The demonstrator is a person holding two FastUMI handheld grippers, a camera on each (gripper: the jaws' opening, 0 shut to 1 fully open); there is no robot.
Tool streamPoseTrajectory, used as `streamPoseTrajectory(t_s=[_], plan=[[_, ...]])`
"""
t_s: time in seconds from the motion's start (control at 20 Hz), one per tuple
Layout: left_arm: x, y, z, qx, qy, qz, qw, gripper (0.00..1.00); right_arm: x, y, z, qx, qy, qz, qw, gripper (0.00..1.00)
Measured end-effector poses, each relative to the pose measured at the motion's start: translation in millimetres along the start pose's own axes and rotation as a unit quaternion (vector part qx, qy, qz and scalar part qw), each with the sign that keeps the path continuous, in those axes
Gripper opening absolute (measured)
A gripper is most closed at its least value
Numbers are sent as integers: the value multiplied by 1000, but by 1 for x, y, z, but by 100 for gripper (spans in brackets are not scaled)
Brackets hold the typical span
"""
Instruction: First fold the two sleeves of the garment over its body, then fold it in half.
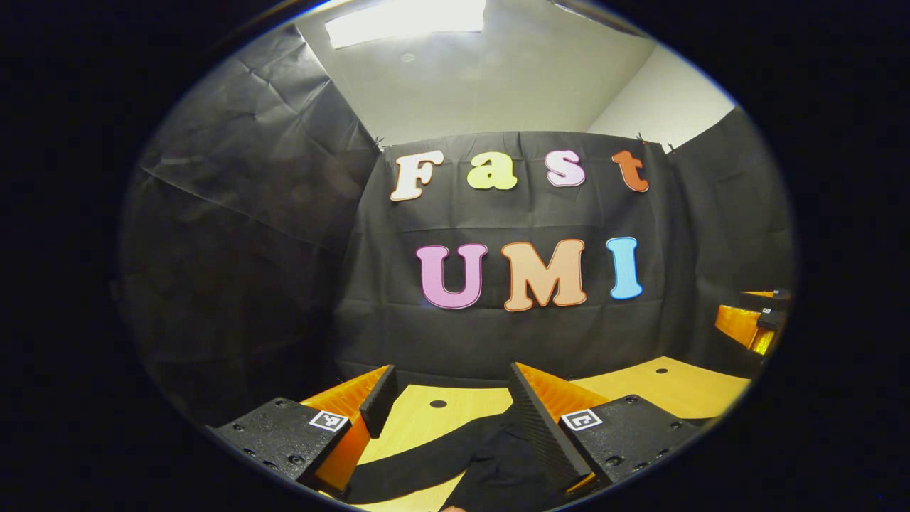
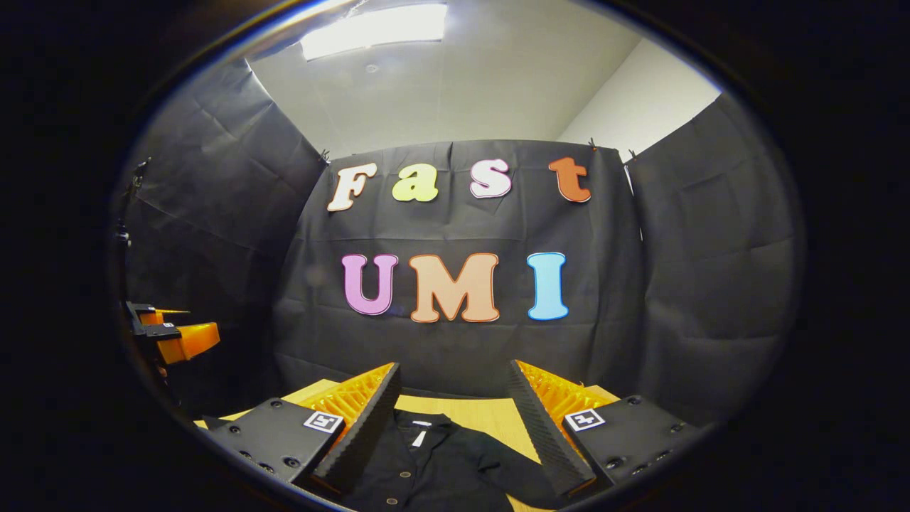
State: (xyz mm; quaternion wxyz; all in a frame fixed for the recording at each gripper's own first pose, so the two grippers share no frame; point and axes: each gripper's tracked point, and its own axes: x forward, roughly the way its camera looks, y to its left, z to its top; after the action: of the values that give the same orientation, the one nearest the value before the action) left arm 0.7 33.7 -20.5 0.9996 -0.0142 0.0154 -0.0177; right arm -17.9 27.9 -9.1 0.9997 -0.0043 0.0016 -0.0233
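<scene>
Garment (image 2: pixel 434 462) lies flat on the table (image 1: pixel 668 391); left tongs (image 1: pixel 448 409) and right tongs (image 2: pixel 451 419) gape above, gripping nothing.

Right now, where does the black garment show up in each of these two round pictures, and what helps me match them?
Left gripper view: the black garment lies at the bottom centre on the wooden table, a sleeve stretching left between the fingers.
Right gripper view: it lies at the bottom centre, collar and buttons showing between the fingers.
Shared landmark: the wooden table, under the garment in both views.
</scene>
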Motion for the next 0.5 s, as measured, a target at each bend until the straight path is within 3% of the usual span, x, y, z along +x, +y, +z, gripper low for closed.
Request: streamPoseTrajectory(t_s=[0.5], plan=[[7,2,-8,-9,6,-5,1000,92,-2,-9,4,-5,-2,-13,1000,98]])
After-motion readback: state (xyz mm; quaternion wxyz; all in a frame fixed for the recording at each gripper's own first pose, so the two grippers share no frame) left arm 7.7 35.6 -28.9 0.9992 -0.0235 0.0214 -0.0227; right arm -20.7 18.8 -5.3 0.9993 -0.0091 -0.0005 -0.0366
